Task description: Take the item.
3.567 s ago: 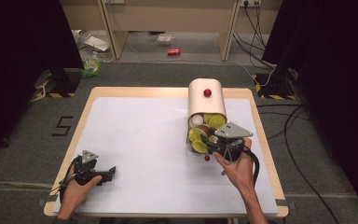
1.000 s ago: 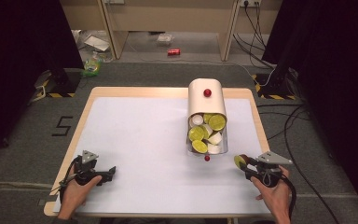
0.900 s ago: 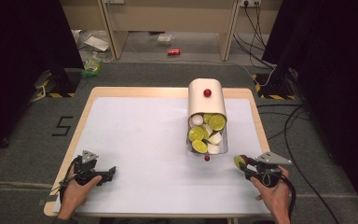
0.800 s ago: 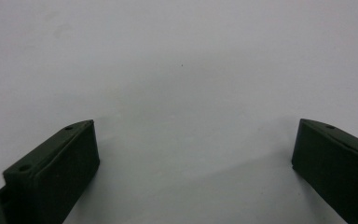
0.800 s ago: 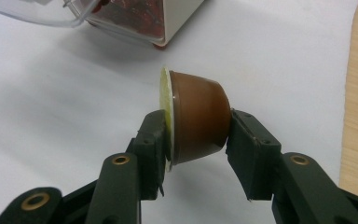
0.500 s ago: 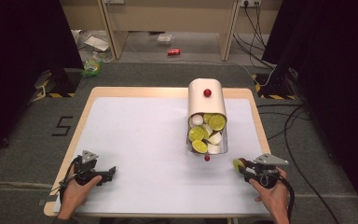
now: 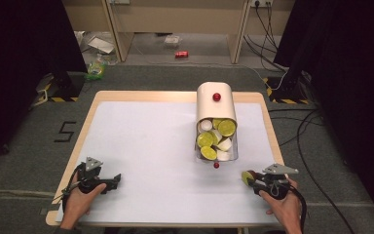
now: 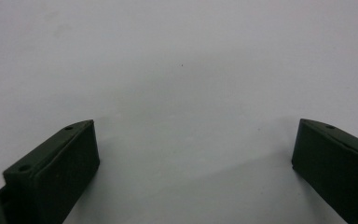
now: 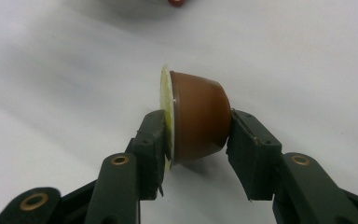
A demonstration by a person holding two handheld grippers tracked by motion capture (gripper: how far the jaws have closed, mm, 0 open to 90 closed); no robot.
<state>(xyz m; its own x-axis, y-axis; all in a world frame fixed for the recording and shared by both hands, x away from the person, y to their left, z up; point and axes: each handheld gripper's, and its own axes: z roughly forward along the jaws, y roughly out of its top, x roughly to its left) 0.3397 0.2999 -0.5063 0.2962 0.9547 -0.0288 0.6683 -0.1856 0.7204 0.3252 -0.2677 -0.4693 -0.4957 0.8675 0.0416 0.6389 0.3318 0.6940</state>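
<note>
Since the earlier frame I've drawn my right gripper (image 7: 251, 178) away from the dispenser (image 7: 216, 122) toward the tabletop (image 7: 141, 141) edge, jaws pinching a brown cup (image 9: 198, 121) by lid and base, which could squirt free.

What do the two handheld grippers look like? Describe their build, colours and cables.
Both are black handheld tools. The left gripper and the right gripper each carry a grey three-cornered plate on top and trail a black cable. In the gripper views, the jaws are flat dark blocks with small holes; on the right one they sit on linkage arms with brass-coloured pivot rivets. No sleeves are visible on the forearms.
</note>
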